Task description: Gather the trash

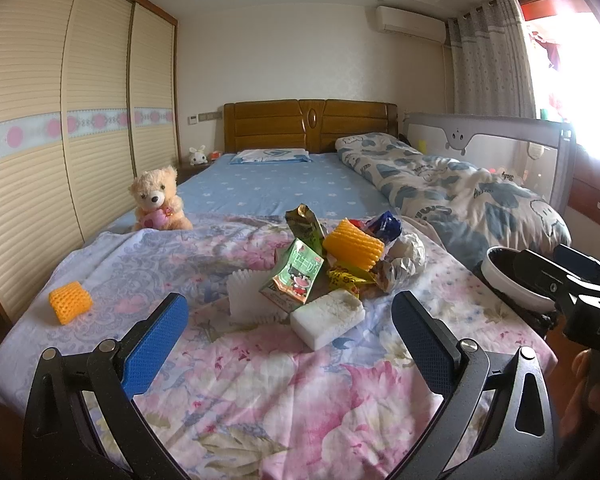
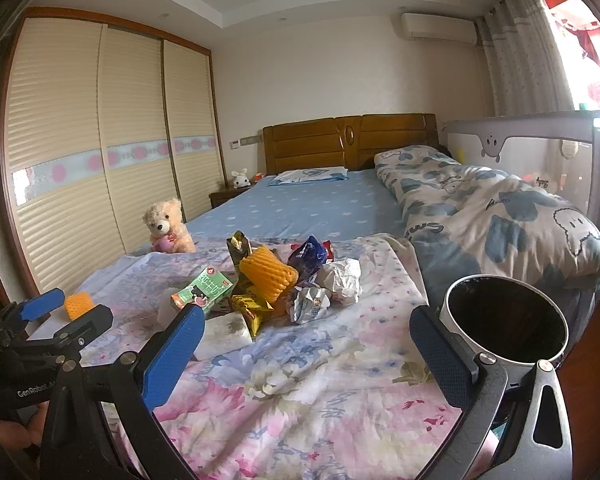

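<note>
Near the bed's foot, the left tool [image 1: 290,332] and right tool [image 2: 306,342] are both spread wide and empty, ready to grab. Farther on lies the trash pile [image 1: 340,256], with the bin [image 2: 504,320] waiting at the right.

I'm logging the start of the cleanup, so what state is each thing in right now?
Left gripper: open, empty.
Right gripper: open, empty.
Bin: upright beside the bed, open top.
Milk carton: crushed, in the pile.
Foil wrapper: crumpled.
White sponge: flat, stained on top.
Small foam net: alone, apart from the pile.
Teddy bear: sitting upright.
</note>
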### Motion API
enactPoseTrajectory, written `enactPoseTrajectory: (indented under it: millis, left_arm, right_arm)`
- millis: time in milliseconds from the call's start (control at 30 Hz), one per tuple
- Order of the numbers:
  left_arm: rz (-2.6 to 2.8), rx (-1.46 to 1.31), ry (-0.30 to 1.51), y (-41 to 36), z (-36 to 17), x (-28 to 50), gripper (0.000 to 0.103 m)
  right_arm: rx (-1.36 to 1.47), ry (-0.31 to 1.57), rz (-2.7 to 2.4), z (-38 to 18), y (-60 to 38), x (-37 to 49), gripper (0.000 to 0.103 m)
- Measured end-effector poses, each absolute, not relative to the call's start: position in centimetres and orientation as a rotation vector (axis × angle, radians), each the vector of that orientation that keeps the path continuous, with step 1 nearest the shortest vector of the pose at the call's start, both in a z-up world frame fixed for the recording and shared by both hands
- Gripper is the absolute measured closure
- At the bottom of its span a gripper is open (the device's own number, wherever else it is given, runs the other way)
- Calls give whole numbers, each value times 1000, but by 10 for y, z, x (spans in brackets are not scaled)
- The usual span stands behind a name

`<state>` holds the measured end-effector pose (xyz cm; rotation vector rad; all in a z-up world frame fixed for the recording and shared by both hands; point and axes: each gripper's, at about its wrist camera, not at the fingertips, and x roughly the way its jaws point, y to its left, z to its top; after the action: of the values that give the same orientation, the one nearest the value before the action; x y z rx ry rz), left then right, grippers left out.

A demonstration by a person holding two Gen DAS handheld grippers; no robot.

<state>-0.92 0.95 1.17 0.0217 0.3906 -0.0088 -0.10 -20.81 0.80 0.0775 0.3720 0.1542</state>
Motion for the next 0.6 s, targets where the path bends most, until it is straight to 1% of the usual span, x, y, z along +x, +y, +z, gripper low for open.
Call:
enactPoseTrajectory:
  millis: [400, 600]
  left_arm:
    - [-10, 21, 394, 10, 11, -10, 0]
    - [-12, 20, 416, 12, 2, -7, 0]
  right_arm:
    - [82, 379, 161, 5, -204, -1, 0]
    - [100, 410, 173, 0, -206, 4, 0]
